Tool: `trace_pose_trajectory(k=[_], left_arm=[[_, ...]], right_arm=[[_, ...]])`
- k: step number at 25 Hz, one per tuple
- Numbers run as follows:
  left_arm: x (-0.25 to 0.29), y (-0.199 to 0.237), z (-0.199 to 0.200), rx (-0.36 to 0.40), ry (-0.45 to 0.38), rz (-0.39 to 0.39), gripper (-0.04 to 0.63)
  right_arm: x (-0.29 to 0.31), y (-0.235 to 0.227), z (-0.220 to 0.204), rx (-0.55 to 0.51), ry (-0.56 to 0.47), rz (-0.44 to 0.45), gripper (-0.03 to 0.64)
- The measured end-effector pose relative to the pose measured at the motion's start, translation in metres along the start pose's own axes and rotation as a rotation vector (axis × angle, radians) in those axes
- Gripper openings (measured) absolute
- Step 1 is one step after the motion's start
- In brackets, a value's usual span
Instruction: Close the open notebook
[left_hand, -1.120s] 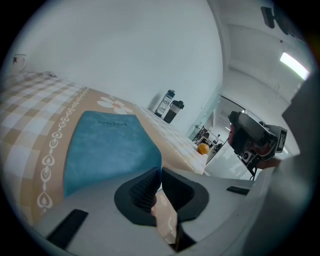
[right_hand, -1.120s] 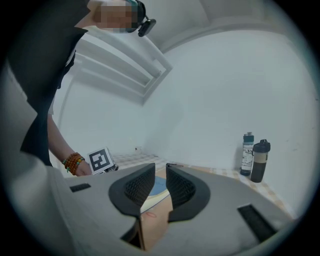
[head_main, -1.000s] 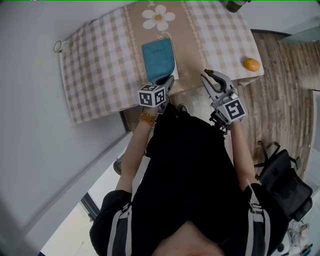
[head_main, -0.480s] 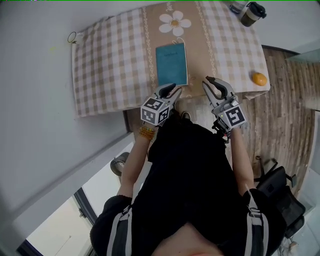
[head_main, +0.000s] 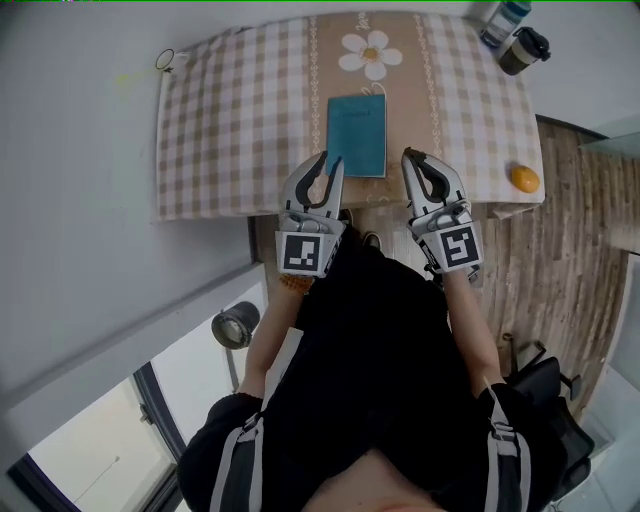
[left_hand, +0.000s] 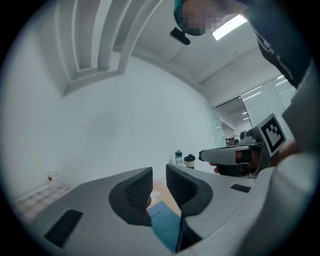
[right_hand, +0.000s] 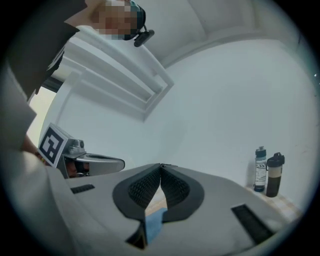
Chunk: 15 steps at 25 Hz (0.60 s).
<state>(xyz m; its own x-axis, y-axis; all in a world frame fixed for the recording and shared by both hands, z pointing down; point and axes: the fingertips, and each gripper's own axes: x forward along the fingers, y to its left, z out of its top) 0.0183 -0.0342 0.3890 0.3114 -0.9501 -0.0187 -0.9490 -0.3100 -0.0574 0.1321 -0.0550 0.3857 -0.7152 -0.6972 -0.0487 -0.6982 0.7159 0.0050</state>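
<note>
Fingers (left_hand: 136, 187) on your left gripper (head_main: 328, 165) are closing on nothing, gap narrow; right gripper (head_main: 412, 160) pinched together, empty. Teal notebook (head_main: 358, 135) looks shut: back off without snagging it.

The grey left gripper (head_main: 330, 162) has lifted clear of the flat teal notebook (head_main: 357, 135), now just ahead of it, and rolled level. Its empty jaws are closing. On the grey right gripper (head_main: 409, 156) the jaws have met.
</note>
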Motion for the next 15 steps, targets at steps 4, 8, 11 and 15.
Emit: trace_pose_trajectory(k=[4, 8, 11, 15], left_arm=[[-0.007, 0.0, 0.019, 0.034, -0.06, 0.077, 0.006], [-0.01, -0.005, 0.011, 0.042, -0.047, 0.09, 0.006], [-0.01, -0.008, 0.001, 0.056, -0.024, 0.085, 0.006], [-0.014, -0.009, -0.009, 0.046, -0.007, 0.087, 0.006]], right_arm=[[0.004, 0.008, 0.006, 0.0, -0.02, -0.058, 0.006], [0.002, 0.012, -0.014, -0.003, 0.052, -0.107, 0.006], [0.003, 0.015, -0.021, -0.016, 0.065, -0.109, 0.006], [0.004, 0.027, -0.027, -0.029, 0.073, -0.097, 0.005]])
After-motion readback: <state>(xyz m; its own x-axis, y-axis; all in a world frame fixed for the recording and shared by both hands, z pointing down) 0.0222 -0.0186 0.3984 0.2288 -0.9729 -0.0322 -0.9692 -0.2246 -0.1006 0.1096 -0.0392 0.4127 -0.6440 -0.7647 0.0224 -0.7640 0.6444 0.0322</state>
